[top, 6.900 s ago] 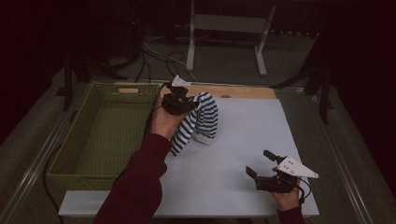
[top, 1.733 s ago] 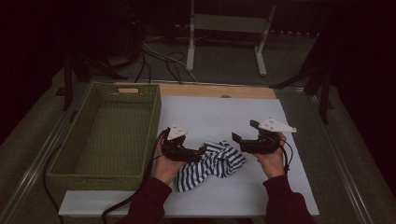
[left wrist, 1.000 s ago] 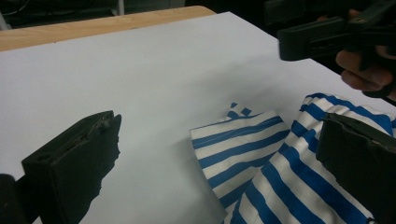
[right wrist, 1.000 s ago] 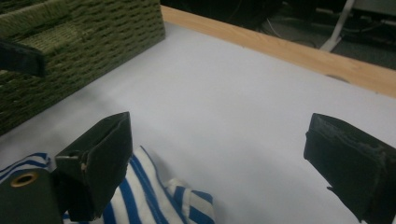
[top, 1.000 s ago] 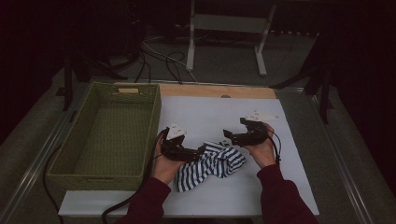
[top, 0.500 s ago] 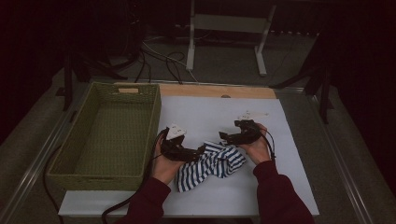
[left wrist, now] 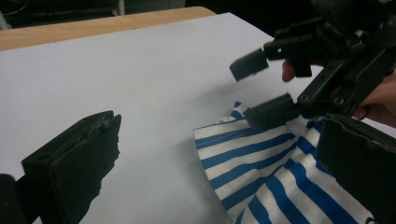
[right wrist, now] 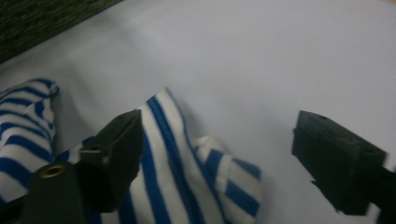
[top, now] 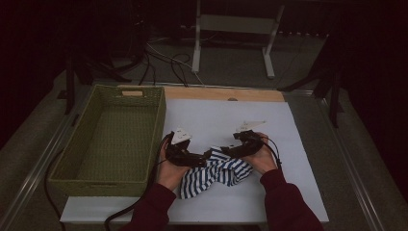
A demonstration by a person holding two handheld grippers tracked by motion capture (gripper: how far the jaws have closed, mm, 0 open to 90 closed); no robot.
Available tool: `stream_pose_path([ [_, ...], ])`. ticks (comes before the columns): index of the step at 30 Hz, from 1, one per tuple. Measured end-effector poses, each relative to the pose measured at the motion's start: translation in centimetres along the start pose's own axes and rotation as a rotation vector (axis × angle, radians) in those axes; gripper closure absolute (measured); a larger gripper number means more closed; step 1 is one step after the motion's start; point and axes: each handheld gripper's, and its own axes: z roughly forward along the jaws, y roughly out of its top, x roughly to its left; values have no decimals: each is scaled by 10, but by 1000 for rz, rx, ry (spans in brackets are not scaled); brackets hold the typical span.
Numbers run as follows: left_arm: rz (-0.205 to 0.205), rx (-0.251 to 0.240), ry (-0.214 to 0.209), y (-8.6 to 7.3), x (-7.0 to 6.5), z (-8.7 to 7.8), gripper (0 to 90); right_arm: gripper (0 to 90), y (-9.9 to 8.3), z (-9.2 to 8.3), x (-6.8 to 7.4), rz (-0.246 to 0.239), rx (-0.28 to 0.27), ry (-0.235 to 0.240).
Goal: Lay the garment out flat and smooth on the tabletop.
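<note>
At table centre, toward the 6 o'clock edge, lies one striped cloth (top: 214,173), blue and white, crumpled on the white sheet (top: 221,115). Nothing else lies on the sheet.

Left gripper (top: 197,158) sits at the cloth's 9 o'clock side, jaws spread wide. In the left gripper view one jaw is over bare sheet and the other over stripes; nothing is between them pinched.

Right gripper (top: 230,151) comes in at the cloth's 1 o'clock corner, also released. In the right gripper view a folded hem sits between its parted jaws, one jaw over the fabric, the other over bare sheet.

Judgement: the step looks like taking hold of the cloth with both tools, perhaps to spread or fold it, or move it to the basket (top: 111,134). Neither grip is made yet. Next move calls for lowering each tool so one jaw slides under an edge, then clenching on one layer only.

Count: cloth, one; grippers, two; basket, one, green, at 9 o'clock, nothing inside.
</note>
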Motion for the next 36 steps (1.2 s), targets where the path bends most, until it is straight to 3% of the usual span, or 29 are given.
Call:
stream_pose_path([
  [5,1,2,1,0,0,0,0,315,-3,5,4,-16,51,57],
  [7,0,1,-1,0,0,0,0,360,-4,7,7,-38,80,56],
  [11,-1,2,-3,-1,-1,1,0,439,-6,10,7,-28,108,57],
  [18,-2,1,-3,-1,0,1,0,448,-7,11,10,-23,133,107],
  [22,-4,0,-5,-2,0,1,0,447,-7,10,14,-44,137,124],
  [28,-5,0,-2,-2,0,1,0,461,-10,9,14,-30,155,124],
  [36,-3,2,-5,-2,-1,2,0,638,-12,2,22,-85,172,102],
])
